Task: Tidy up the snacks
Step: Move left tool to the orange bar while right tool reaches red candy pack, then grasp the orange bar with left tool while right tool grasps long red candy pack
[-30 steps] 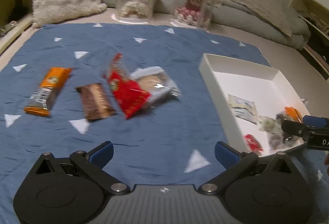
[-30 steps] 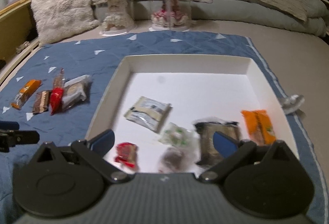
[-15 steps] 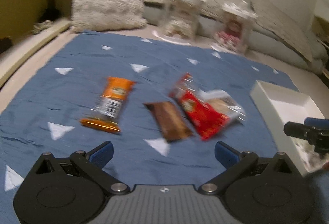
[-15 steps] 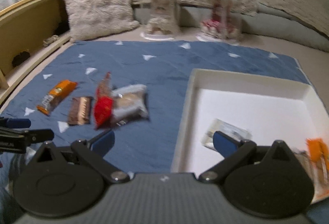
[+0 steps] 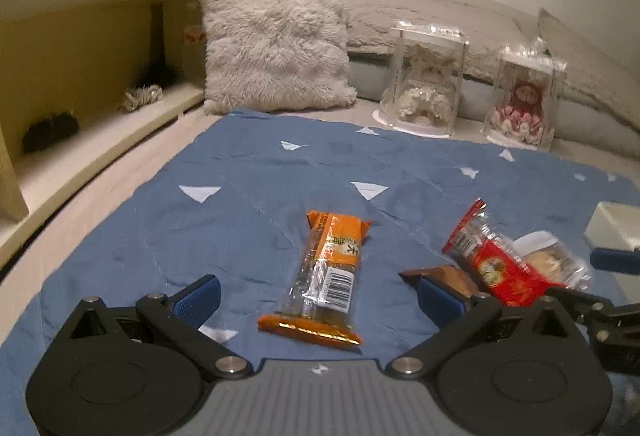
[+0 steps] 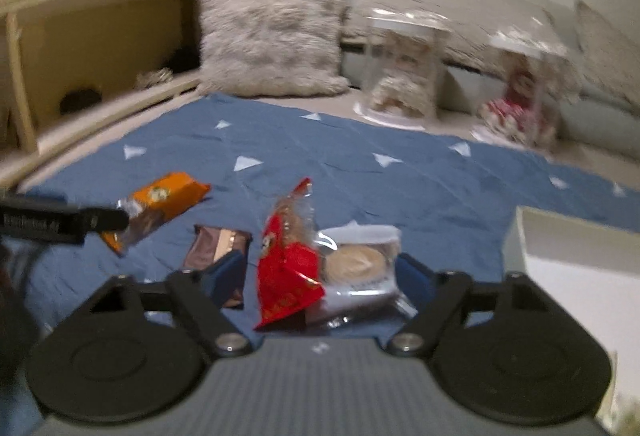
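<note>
Just ahead of your spread left tool (image 5: 316, 296), the orange foil-wrapped snack bar (image 5: 326, 278) lies lengthwise between its fingers; your right tool (image 6: 320, 276), narrowing, straddles the red packet (image 6: 286, 272).

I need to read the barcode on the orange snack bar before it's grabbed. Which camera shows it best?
The left wrist view. There the orange snack bar lies sharp and whole between the left gripper's open jaws, barcode facing up. In the blurred right wrist view the bar sits off to the left, partly hidden by the left gripper's finger, barcode unreadable.
</note>
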A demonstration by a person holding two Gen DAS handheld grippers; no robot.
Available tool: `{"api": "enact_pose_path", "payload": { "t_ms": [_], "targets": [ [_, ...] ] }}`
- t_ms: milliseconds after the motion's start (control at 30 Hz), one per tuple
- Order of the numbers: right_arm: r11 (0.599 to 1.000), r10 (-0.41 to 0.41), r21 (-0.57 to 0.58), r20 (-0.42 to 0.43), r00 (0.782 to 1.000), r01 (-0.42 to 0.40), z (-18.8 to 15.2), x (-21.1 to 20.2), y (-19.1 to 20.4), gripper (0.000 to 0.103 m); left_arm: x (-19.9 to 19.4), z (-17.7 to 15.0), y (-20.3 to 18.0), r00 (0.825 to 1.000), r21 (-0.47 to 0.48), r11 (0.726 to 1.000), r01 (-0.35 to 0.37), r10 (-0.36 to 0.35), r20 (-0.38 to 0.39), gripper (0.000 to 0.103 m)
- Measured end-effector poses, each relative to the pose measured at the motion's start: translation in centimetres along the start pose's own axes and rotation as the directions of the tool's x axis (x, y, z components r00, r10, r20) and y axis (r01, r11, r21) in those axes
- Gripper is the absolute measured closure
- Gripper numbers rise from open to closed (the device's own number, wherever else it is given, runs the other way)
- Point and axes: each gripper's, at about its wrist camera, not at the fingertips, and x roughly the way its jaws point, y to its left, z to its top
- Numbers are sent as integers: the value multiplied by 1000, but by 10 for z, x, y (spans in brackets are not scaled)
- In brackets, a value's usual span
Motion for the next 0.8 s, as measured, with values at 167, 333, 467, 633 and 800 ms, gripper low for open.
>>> {"api": "enact_pose_path", "payload": {
  "t_ms": [167, 333, 467, 633, 800],
  "targets": [
    [992, 33, -125, -15, 999, -34, -6, 18, 12, 35, 15, -8, -11, 999, 63, 998, 1, 2, -52, 26],
    [987, 20, -160, -46, 999, -27, -12, 20, 16, 58, 15, -10, -14, 997, 80, 996, -32, 37, -62, 48],
    [988, 49, -143, -55, 997, -57, -13, 1, 14, 67, 2, -14, -17, 995, 49, 999, -10, 14, -97, 49],
    [994, 88, -49, -96, 991, -93, -22, -30, 5, 89, -25, -23, -22, 986, -25, 999, 37, -41, -164, 49],
    [989, 141, 59, -138, 980, -134, -35, -62, -5, 89, -53, -36, -34, 966, -57, 996, 70, -82, -244, 49]
  ]
}}
